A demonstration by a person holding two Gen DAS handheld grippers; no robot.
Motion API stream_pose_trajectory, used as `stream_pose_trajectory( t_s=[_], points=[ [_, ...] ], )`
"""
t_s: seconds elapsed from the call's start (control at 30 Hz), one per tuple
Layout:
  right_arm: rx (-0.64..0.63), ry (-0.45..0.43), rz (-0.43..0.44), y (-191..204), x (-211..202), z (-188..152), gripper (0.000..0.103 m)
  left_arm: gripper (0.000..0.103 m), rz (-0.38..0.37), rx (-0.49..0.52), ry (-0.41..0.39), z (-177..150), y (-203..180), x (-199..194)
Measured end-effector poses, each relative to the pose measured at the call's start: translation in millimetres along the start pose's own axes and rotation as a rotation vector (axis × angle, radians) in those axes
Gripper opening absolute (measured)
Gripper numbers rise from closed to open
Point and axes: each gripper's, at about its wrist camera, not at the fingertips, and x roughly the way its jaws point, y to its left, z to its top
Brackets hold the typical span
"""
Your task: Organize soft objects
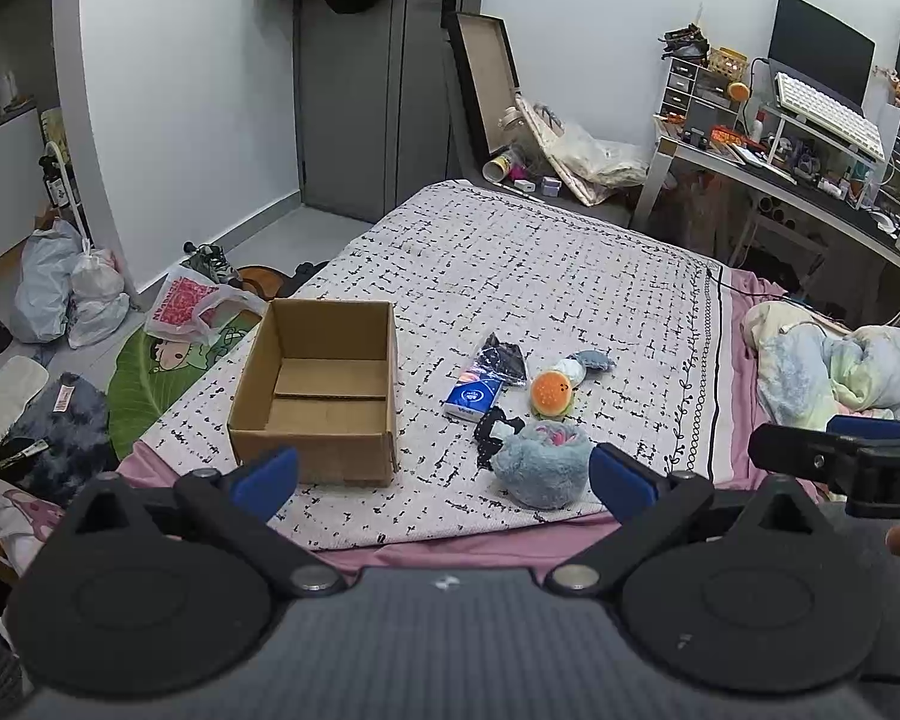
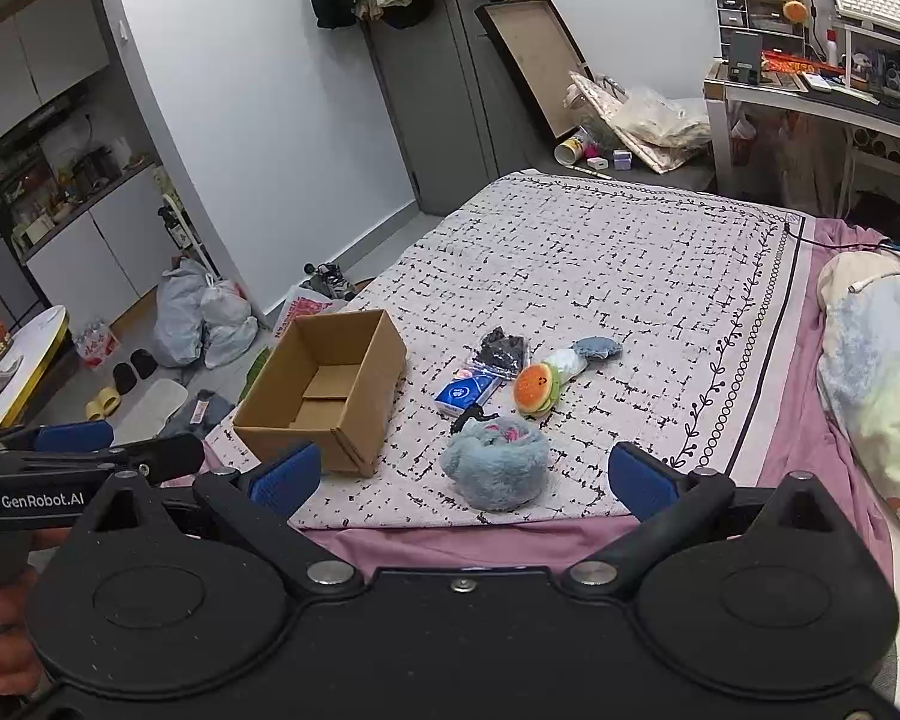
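Note:
An open, empty cardboard box point(image 1: 318, 384) point(image 2: 330, 390) stands on the patterned bed cover. To its right lie a fluffy blue plush point(image 1: 540, 468) point(image 2: 498, 468), an orange burger plush point(image 1: 551, 393) point(image 2: 537, 387), a white and blue soft toy point(image 1: 588, 363) point(image 2: 588, 354), a blue tissue pack point(image 1: 471, 396) point(image 2: 465, 393) and a black packet point(image 1: 501, 357) point(image 2: 504, 348). My left gripper point(image 1: 444, 480) is open and empty, held short of the bed's near edge. My right gripper point(image 2: 459, 477) is open and empty, facing the blue plush.
The patterned cover point(image 1: 540, 264) lies over a pink sheet point(image 2: 468, 540). A crumpled pastel blanket point(image 1: 840, 372) point(image 2: 876, 384) lies at the right. Bags point(image 1: 66, 294) and shoes sit on the floor at the left. A cluttered desk point(image 1: 810, 168) stands at the back right.

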Motion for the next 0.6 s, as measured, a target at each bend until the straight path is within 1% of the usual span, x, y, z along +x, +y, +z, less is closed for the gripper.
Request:
stream_pose_trajectory(
  t_s=[0.33, 0.5, 0.6],
  points=[
    [0.004, 0.008, 0.001, -0.3, 2.8, -0.5, 0.103, 0.102, 0.004, -0.003, 0.006, -1.6, 3.4, 2.6],
    [0.012, 0.015, -0.017, -2.6, 5.6, -1.1, 0.103, 0.102, 0.0, -0.004, 0.009, -3.0, 3.8, 5.5],
    [0.01, 0.011, -0.027, -3.8, 6.2, -1.4, 0.103, 0.102, -0.004, -0.006, -0.002, -3.4, 3.4, 5.9]
  ],
)
